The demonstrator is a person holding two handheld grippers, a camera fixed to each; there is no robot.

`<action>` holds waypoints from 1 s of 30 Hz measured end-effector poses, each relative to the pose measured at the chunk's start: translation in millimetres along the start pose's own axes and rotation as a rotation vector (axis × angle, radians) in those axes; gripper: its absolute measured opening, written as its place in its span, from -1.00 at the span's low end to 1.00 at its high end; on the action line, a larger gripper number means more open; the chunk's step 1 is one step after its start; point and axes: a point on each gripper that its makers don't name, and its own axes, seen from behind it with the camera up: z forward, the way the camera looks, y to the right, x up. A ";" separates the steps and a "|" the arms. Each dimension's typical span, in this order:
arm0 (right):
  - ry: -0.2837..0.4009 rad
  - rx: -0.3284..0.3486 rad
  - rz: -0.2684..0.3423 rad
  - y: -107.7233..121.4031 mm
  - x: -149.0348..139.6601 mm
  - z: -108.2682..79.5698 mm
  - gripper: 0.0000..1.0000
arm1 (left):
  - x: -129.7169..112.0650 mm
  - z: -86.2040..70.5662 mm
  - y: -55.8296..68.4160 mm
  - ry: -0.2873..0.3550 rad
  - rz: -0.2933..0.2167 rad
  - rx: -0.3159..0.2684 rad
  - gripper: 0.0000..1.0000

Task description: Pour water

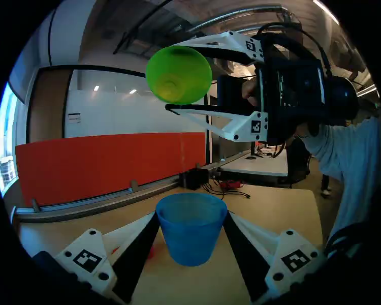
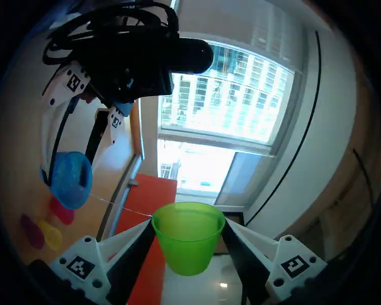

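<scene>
In the left gripper view my left gripper [image 1: 190, 239] is shut on a blue cup [image 1: 191, 229], held upright above a wooden table [image 1: 272, 203]. Above it my right gripper [image 1: 176, 76] holds a green cup [image 1: 179, 74] tipped on its side, mouth downward, and a thin stream of water [image 1: 183, 162] falls from it toward the blue cup. In the right gripper view the right gripper [image 2: 188, 239] is shut on the green cup [image 2: 189, 236]. The blue cup [image 2: 70, 179] shows at the left between the left gripper's fingers [image 2: 56, 127], with the thin stream [image 2: 120, 207] running across to it.
A person's sleeve [image 1: 353, 168] reaches in from the right. Cables and a small black device [image 1: 211, 180] lie at the table's far edge, before an orange wall panel [image 1: 109, 162]. Red, yellow and purple cups [image 2: 48, 226] lie on the table below the blue cup. Large windows [image 2: 226, 122] stand beyond.
</scene>
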 end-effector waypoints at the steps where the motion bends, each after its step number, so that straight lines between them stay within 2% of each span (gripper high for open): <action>1: 0.000 0.002 -0.008 -0.9 0.7 -0.2 0.83 | -0.1 0.1 0.0 0.000 -0.001 0.000 0.73; 8: 0.006 0.008 -0.031 -7.1 4.8 -0.3 0.83 | -0.5 0.8 -0.6 0.002 -0.003 0.002 0.73; 14: 0.011 0.000 0.053 -6.2 5.0 -0.6 0.83 | 0.9 -0.2 -2.1 0.003 -0.003 0.008 0.73; 18: 0.010 -0.001 0.171 -6.2 1.6 -2.4 0.83 | 2.0 -1.9 -2.8 0.003 -0.002 0.011 0.73; 30: 0.011 0.003 0.614 -11.5 -4.2 -10.0 0.83 | 2.3 -4.7 -6.0 0.002 0.001 0.022 0.73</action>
